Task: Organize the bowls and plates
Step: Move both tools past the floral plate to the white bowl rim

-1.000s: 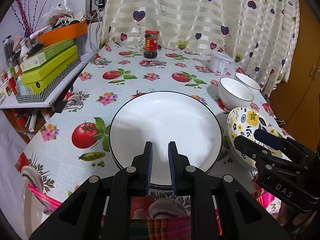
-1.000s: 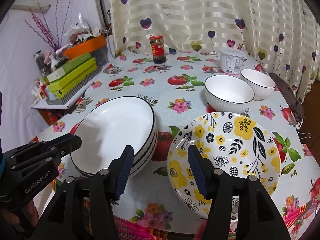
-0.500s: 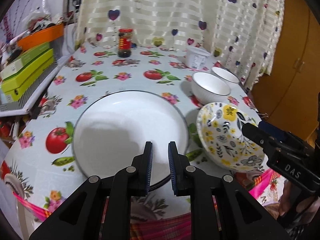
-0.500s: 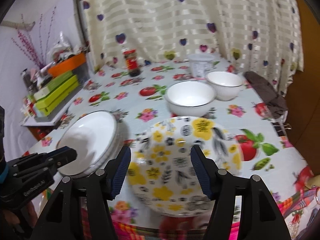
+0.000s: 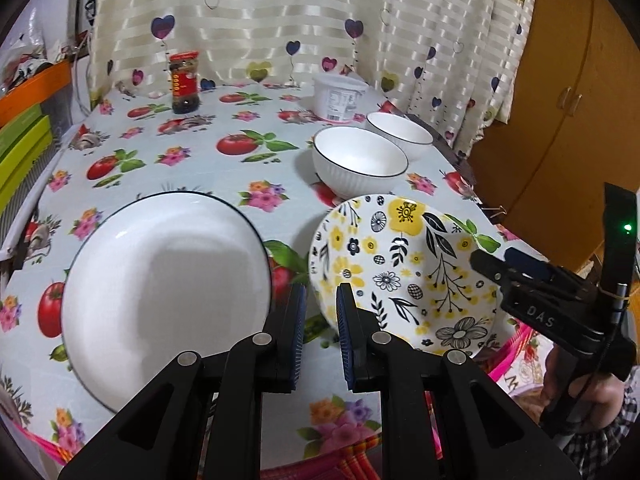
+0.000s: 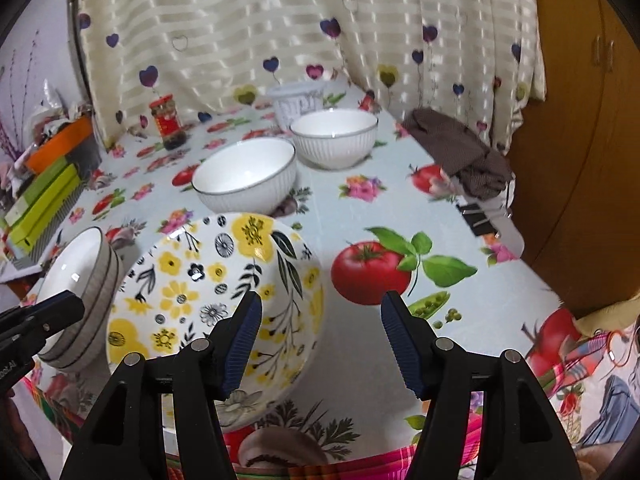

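Gripping the round flower-patterned plate with yellow and black blossoms seems to be the step in hand. The right gripper stands half wide and holds nothing; its left pad is over the plate's near right part, its right pad over the bare tablecloth with printed tomatoes. To do this well, I would bring the jaws lower so that one pad goes over the rim and the other under it, and close only when the rim is truly between them. A thin glazed rim can slip, so a deep bite is better than a bite at the very edge.

The left gripper is narrow, almost closed, with nothing between its pads. It hangs above the gap between the flowered plate and the stack of white round plates with dark rim.

The flowered plate lies flat at the near edge of the table, face up, just beside the white stack. Being round, it has no long axis. Behind it stand two white ribbed bowls, mouths up, close together.
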`<state>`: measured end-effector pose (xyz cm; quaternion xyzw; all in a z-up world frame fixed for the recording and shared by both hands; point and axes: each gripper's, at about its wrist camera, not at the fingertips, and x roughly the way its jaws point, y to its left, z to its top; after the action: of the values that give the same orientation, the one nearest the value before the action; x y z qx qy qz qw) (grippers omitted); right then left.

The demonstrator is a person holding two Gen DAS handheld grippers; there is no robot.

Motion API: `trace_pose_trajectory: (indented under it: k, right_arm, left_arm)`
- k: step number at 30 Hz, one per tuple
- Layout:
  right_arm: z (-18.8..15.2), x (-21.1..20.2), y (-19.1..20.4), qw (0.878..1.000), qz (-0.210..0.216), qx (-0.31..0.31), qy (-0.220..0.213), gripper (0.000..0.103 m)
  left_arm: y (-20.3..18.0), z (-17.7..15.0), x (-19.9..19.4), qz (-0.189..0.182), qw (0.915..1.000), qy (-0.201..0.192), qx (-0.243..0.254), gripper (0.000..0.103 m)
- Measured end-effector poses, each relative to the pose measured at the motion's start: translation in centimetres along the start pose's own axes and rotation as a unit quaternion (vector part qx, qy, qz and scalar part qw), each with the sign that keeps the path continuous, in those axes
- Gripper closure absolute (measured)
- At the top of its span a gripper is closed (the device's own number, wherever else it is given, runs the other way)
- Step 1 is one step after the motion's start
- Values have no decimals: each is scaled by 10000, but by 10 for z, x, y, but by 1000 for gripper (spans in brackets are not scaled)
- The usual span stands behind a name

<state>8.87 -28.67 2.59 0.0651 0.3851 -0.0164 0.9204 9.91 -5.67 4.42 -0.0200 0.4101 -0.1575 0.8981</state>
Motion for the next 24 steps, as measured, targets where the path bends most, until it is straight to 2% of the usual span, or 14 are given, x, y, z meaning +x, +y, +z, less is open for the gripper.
trace_pose_trajectory:
  k: [6, 9, 11, 16, 24]
  right_arm:
    - [0, 20, -8, 9988, 279, 249, 308, 43]
    - [-2, 29, -13, 9977, 350, 376, 442, 68]
    - [-2, 32, -16, 9963, 536, 472, 481, 72]
    - [0, 31, -10, 9972, 642, 233, 315, 92]
    - [5, 32, -33, 9974, 493, 460, 240, 92]
  left_arm:
    - [-5, 5, 10, 33, 10000, 82, -22, 87]
    - [-8, 8, 14, 41, 9999, 105, -12, 87]
    - [-10, 9, 18, 51, 9999, 138, -15, 87]
    - [-14, 11, 27, 68, 9997, 226, -10, 87]
    - [-20, 17, 36, 89, 9996, 282, 10, 87]
